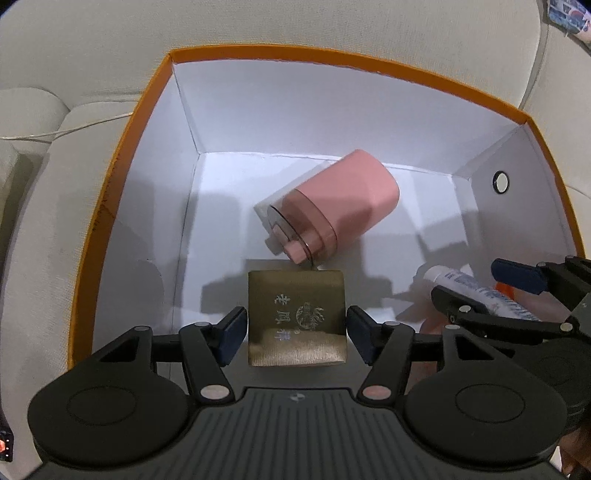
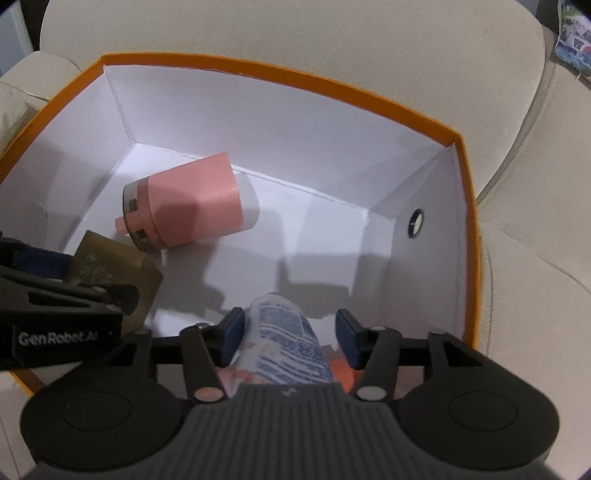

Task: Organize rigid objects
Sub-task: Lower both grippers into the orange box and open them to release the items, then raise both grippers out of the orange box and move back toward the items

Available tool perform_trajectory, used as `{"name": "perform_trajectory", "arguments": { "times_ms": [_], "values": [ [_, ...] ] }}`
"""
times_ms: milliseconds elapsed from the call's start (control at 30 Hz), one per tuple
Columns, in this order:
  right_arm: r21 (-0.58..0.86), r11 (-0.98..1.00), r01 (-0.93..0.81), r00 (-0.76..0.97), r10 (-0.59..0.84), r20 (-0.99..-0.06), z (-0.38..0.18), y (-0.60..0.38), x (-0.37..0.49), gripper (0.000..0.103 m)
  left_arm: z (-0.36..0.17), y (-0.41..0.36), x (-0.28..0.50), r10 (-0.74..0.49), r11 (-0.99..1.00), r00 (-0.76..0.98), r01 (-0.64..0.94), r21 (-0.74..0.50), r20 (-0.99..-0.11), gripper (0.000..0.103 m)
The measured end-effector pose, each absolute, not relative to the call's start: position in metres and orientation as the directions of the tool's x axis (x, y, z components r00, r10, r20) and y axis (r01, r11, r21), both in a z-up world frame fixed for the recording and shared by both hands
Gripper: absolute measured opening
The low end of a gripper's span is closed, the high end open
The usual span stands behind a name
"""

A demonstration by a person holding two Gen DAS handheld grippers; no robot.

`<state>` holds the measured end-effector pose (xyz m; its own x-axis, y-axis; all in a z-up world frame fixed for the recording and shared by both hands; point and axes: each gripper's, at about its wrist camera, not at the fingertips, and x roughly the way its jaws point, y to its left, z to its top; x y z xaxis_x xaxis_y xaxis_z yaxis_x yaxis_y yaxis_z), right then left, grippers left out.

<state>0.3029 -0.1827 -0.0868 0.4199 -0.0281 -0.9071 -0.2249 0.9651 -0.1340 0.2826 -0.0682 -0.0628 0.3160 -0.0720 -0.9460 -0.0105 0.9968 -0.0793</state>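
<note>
Both grippers are down inside the orange-rimmed box (image 1: 122, 155), which sits on a beige sofa (image 1: 258, 22).

Left gripper (image 1: 295, 334): jaws spread, a gold gift box (image 1: 297, 317) between the pads with a visible gap on each side, so not pinched. It sits lower centre of the left wrist view, printed face up, on the box floor. In the right wrist view the same gold box (image 2: 118, 269) shows at mid left, partly behind the left gripper's finger.

Right gripper (image 2: 290, 338): jaws spread around a white tube with blue print (image 2: 291, 343), bottom centre of frame. The left pad is touching or just beside the tube, the right pad is clear of it. Something orange lies under the tube; can't tell what it is.

A pink canister (image 1: 332, 206) lies on its side at frame centre, cap end just beside the gold box's far edge.
</note>
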Motion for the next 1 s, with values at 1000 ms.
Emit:
{"name": "perform_trajectory", "arguments": {
  "times_ms": [1000],
  "values": [
    [-0.027,0.982,-0.187,0.578,0.088,-0.811,0.065,-0.185,0.191,0.082,0.044,-0.009,0.155,-0.232,0.969,0.490,0.037,-0.246,-0.841,0.087]
  ]
}}
